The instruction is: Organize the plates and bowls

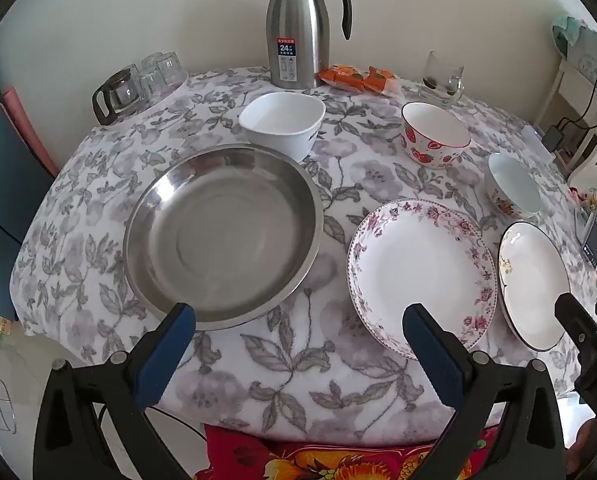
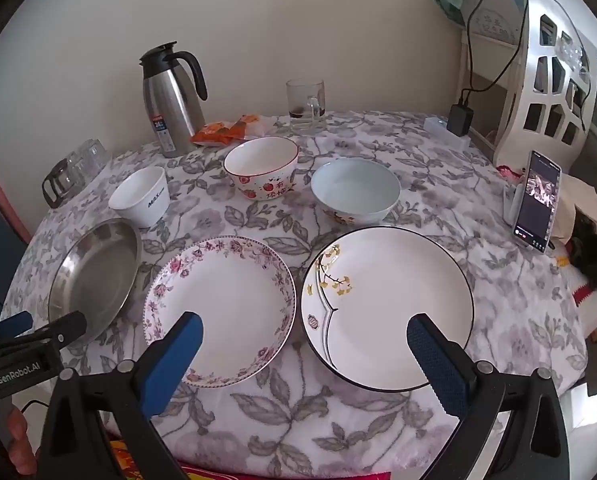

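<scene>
Left wrist view: left gripper (image 1: 298,326) hovering over near edge of round surface (image 1: 298,380) under grey floral cloth, fingers (image 1: 166,356) spread fully wide, nothing between them. Wide shallow stainless steel dish (image 1: 222,236) just ahead, left of centre; square-ish white ceramic bowl (image 1: 282,122) just behind it, whether touching cannot be told. White plate with pink floral rim (image 1: 420,272) to the right, then white plate with thin black rim and yellow leaf motif (image 1: 532,280), near each other, apart. Strawberry-print bowl (image 1: 434,134) and pale blue-white bowl (image 1: 512,190) further back.

Right wrist view: right gripper (image 2: 304,332) likewise wide open and empty, hanging above the gap between the two plates. All six pieces separate, nothing stacked, so sorting apparently not begun.

Handling, judged: ceramic plates and bowls stiff, glazed, slippery, chippable; moderately heavy. Best pinched at the rim, one finger above and one slid under the raised lip; soft cloth should give a little to help get under. Bowls: wall pinch, one finger inside, one outside. Steel dish lighter, unbreakable, slick, thin rim; firm edge grip needed, likely to tilt. Gentle set-down when stacking ceramic on ceramic. Steel thermos jug (image 1: 298,36) and glass mug (image 1: 442,76) at the back, well clear.
</scene>
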Demonstrator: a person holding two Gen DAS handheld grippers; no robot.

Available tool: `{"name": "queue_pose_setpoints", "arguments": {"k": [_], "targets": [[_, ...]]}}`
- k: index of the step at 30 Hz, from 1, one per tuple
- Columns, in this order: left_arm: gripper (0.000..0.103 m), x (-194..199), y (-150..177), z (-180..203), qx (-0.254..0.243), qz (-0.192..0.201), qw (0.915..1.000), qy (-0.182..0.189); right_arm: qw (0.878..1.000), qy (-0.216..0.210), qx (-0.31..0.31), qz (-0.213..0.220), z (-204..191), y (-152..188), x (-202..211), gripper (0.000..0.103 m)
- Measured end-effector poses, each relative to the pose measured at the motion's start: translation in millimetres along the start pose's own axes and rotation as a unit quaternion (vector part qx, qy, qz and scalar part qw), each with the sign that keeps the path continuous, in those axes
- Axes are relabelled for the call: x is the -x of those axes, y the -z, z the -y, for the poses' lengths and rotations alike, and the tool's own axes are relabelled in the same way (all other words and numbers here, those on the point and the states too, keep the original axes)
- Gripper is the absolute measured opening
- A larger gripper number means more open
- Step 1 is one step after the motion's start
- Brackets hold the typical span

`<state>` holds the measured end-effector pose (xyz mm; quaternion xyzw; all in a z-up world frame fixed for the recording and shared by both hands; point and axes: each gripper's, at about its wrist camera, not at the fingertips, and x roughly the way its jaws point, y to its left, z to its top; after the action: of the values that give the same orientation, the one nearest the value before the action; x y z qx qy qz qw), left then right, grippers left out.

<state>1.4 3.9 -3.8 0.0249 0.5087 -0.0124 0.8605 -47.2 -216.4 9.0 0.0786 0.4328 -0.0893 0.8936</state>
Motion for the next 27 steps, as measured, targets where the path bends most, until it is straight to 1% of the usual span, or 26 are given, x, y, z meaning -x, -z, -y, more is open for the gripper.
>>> {"name": "queue_pose_setpoints", "arguments": {"k": [27], "targets": [[0.103, -0.6, -0.1, 0.0, -0.001, -0.001, 0.9996, -0.028, 1.0, 0.005, -0.007, -0.008, 2.6, 0.8, -4.8, 0.103]]}}
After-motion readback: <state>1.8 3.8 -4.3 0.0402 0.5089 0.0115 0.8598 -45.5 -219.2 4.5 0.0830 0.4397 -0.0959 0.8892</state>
